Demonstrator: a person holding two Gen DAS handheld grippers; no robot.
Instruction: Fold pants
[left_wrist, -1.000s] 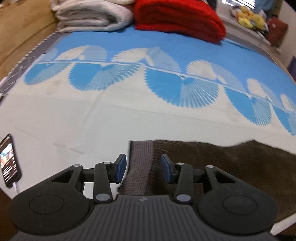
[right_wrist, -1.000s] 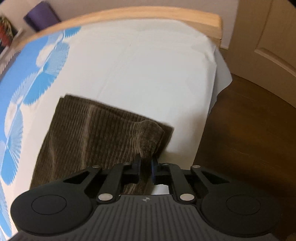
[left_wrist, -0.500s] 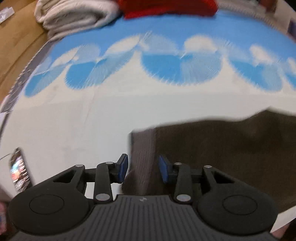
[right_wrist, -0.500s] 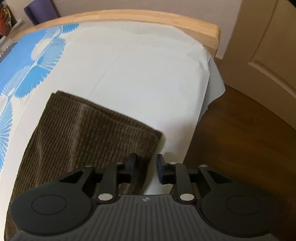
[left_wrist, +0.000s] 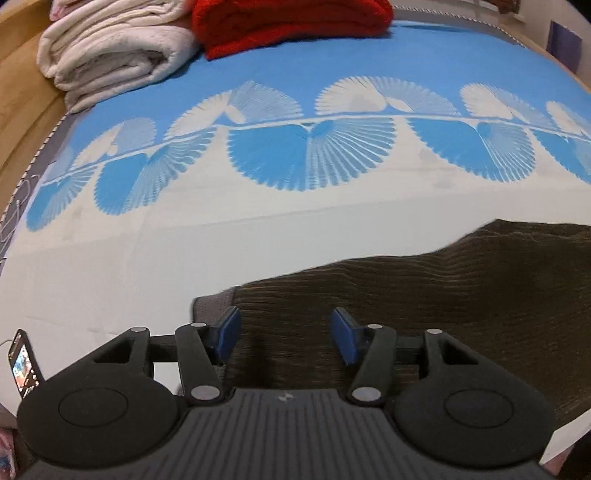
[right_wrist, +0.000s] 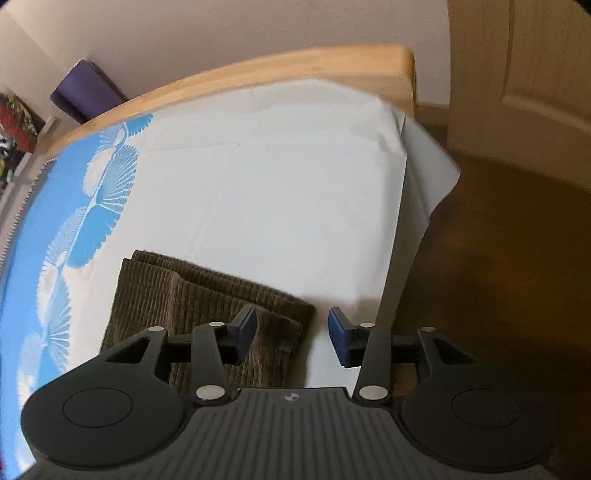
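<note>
Brown corduroy pants lie folded flat on the white part of the bed sheet. In the left wrist view my left gripper hovers over their near left corner, jaws opening, cloth under the gap but not pinched. In the right wrist view the pants show as a folded stack. My right gripper hangs over their right corner, jaws opening too. Its left pad sits above the cloth, its right pad above bare sheet. Neither gripper holds anything.
A folded white blanket and a red blanket lie at the far end of the bed. A lit phone lies at the near left edge. The wooden bed frame, wooden floor and a door are on the right.
The right gripper let go of the pinched pants corner, which dropped flat, and its jaws spread. The left gripper's jaws widened and moved right over the cloth; the grey waistband strip no longer stands between them.
</note>
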